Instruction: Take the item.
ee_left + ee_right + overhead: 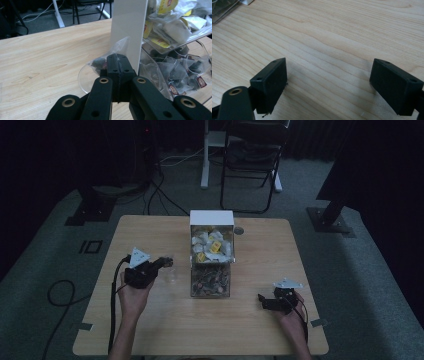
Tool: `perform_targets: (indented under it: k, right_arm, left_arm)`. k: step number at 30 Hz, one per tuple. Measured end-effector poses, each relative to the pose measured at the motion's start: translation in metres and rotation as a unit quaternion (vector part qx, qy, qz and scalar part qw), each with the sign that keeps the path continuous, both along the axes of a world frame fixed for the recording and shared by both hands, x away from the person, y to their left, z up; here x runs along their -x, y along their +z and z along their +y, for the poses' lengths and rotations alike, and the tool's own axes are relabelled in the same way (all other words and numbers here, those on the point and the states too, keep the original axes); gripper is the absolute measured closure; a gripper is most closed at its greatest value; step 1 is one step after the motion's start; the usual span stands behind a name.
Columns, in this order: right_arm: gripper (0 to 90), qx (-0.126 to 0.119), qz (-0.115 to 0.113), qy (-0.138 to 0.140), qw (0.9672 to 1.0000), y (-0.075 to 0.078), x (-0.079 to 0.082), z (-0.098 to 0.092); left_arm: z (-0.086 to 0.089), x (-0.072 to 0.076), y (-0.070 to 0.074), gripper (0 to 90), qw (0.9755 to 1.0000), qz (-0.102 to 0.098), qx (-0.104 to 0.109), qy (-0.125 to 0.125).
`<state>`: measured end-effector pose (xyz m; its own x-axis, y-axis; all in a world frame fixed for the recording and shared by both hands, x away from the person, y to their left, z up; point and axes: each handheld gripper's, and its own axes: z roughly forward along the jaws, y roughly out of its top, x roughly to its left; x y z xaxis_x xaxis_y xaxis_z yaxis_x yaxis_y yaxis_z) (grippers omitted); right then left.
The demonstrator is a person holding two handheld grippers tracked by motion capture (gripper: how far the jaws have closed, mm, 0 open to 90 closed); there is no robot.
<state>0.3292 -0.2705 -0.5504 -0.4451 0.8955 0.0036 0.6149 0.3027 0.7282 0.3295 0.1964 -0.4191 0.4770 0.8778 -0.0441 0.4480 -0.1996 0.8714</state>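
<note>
Clamped on a clear sachet of dark tea [101,62], the left gripper [159,265] hangs at the table's [150,330] left over a small clear glass cup [170,274], so the step in hand looks like dropping the bag in: the next move calls for lowering it inside the rim and only then letting the jaws part. At the middle stands the clear two-tier dispenser [211,251], its upper tray heaped with white and yellow packets and its lower tier full of dark bags. Far right, the right gripper [264,301] rests low with its jaws wide and nothing between them.
</note>
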Motion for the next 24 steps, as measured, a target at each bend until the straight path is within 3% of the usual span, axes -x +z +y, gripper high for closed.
perform_targets:
  k: [22,24]
  right_arm:
    - [14.1,0.0,0.0,0.0,1.0,0.0,0.0,0.0]
    - [14.1,0.0,0.0,0.0,1.0,0.0,0.0,0.0]
  left_arm:
    - [-0.002,-0.017,-0.014,90.0,0.9998,0.017,-0.001,0.015]
    - [-0.002,-0.019,-0.015,79.7,0.9997,0.018,0.001,0.016]
